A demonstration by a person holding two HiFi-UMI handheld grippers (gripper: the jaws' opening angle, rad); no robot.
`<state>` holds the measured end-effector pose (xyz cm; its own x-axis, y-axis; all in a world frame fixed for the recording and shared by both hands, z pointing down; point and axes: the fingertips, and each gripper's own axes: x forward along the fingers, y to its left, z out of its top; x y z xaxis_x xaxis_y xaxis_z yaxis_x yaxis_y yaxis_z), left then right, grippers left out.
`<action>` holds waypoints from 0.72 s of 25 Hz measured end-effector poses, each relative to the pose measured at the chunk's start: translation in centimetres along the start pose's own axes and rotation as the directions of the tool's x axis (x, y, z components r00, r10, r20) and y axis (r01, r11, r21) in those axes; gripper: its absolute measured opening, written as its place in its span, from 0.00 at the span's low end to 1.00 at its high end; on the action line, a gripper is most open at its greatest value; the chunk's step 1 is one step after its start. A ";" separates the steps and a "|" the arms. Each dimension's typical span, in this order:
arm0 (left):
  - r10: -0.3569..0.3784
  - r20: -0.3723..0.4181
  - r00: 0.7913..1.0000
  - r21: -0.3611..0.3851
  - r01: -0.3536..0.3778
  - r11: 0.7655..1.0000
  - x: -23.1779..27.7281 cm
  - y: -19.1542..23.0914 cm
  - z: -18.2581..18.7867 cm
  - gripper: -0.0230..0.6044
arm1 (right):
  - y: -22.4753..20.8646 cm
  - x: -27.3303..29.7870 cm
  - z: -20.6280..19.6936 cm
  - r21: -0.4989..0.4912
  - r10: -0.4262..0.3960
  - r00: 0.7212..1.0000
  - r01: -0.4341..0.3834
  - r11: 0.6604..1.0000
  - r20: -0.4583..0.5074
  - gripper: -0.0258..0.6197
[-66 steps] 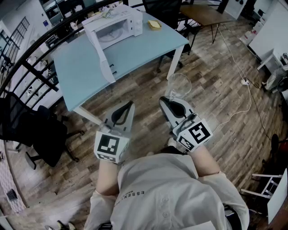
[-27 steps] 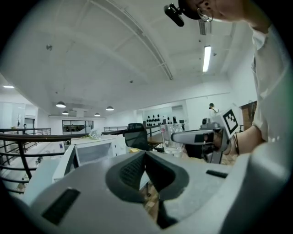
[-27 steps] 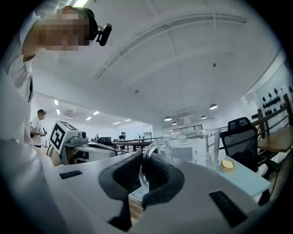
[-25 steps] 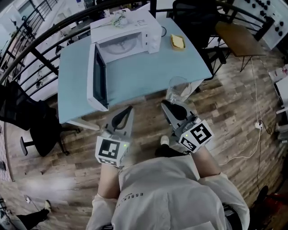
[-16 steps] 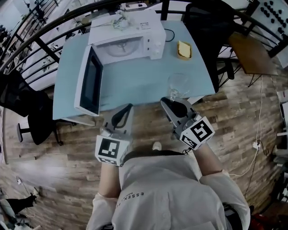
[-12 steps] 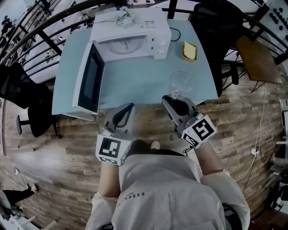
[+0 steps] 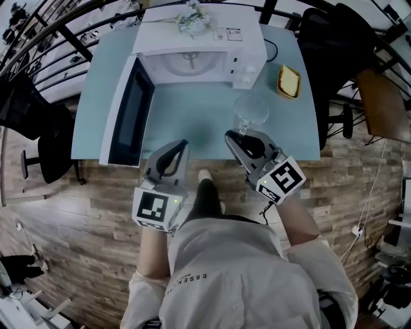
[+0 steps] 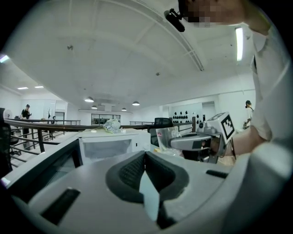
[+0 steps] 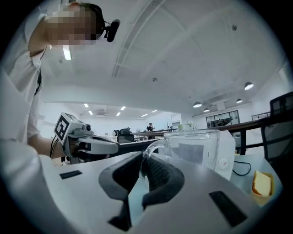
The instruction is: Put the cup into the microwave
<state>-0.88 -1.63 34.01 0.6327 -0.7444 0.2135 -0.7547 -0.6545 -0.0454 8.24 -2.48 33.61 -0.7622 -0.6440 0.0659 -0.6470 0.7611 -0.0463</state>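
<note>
A clear glass cup [image 7: 250, 110] hangs over the light blue table [image 7: 192, 125], in front of the microwave's control panel. My right gripper [image 7: 232, 136] is shut on the cup's handle; in the right gripper view the cup [image 9: 197, 146] stands upright just past the right gripper [image 9: 143, 157]. The white microwave [image 7: 192, 61] stands at the table's back, its door [image 7: 125, 112] swung open to the left and its cavity showing. My left gripper [image 7: 182, 144] is shut with nothing in it, at the table's front edge, to the left of the cup. In the left gripper view the left gripper [image 8: 144, 153] faces the microwave [image 8: 114, 146].
A yellow block in a small dish [image 7: 289, 81] lies at the table's right, beside the microwave. A bunch of flowers [image 7: 191, 18] rests on top of the microwave. Black chairs stand at the left [image 7: 26, 109] and back right [image 7: 334, 38]. Railings run behind the table.
The table and microwave have come much nearer in the head view. Both grippers now reach over the table's front edge, and the cup, still held, is over the tabletop.
</note>
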 end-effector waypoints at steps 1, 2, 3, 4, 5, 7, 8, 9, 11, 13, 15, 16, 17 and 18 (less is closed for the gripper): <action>0.007 -0.001 1.000 -0.008 -0.007 1.000 0.7 0.8 0.1 0.04 | -0.6 1.0 -0.2 0.001 0.014 1.000 -0.014 1.000 -0.004 0.08; 0.015 -0.002 1.000 -0.017 -0.015 1.000 1.4 1.6 0.2 0.04 | -1.2 2.0 -0.4 0.003 0.028 1.000 -0.028 1.000 -0.008 0.08; 0.023 -0.005 1.000 -0.028 -0.023 0.999 2.1 2.5 0.3 0.04 | -1.8 3.0 -0.6 0.004 0.043 0.999 -0.043 0.999 -0.012 0.08; 0.031 -0.010 0.999 -0.036 -0.031 0.999 2.9 3.3 0.3 0.04 | -2.3 4.0 -0.9 0.004 0.059 0.998 -0.059 0.998 -0.016 0.08; 0.037 -0.015 0.999 -0.039 -0.037 0.999 3.6 4.2 0.2 0.04 | -2.9 5.0 -1.2 0.003 0.075 0.997 -0.075 0.997 -0.021 0.08; 0.045 -0.022 0.999 -0.034 -0.046 0.998 4.9 5.8 0.1 0.04 | -4.0 7.1 -1.8 0.003 0.109 0.994 -0.109 0.994 -0.027 0.08; 0.048 -0.023 0.999 -0.031 -0.049 0.998 5.6 6.6 0.0 0.04 | -4.6 8.2 -2.2 0.005 0.123 0.992 -0.123 0.992 -0.030 0.09; 0.049 -0.023 0.999 -0.030 -0.050 0.998 6.2 7.3 -0.1 0.04 | -5.2 9.3 -2.6 0.007 0.135 0.990 -0.135 0.991 -0.034 0.09; 0.050 -0.022 0.998 -0.034 -0.051 0.998 7.3 8.5 -0.5 0.04 | -6.1 11.4 -3.6 0.002 0.156 0.986 -0.156 0.988 -0.049 0.09; 0.048 -0.023 0.999 -0.040 -0.049 0.998 8.2 9.6 -0.9 0.04 | -6.9 13.3 -4.6 -0.014 0.169 0.983 -0.171 0.985 -0.066 0.09; 0.045 -0.024 0.999 -0.044 -0.046 0.998 9.2 10.7 -1.2 0.04 | -7.8 15.1 -5.5 -0.021 0.178 0.981 -0.180 0.983 -0.076 0.09; 0.045 -0.023 0.999 -0.046 -0.046 0.998 9.6 11.3 -1.4 0.04 | -8.3 16.0 -5.8 -0.023 0.181 0.980 -0.184 0.983 -0.080 0.09; 0.046 -0.022 0.999 -0.050 -0.047 0.998 10.1 11.8 -1.6 0.04 | -8.7 16.8 -6.2 -0.025 0.185 0.979 -0.187 0.982 -0.083 0.09; 0.047 -0.023 0.999 -0.055 -0.048 0.997 10.4 12.2 -1.8 0.04 | -9.1 17.5 -6.6 -0.026 0.187 0.978 -0.190 0.981 -0.086 0.09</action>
<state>-3.82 -17.17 37.40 0.5925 -0.7710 0.2334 -0.7927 -0.6096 -0.0016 0.94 -20.22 41.75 -0.8654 -0.4806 0.1419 -0.4893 0.8715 -0.0319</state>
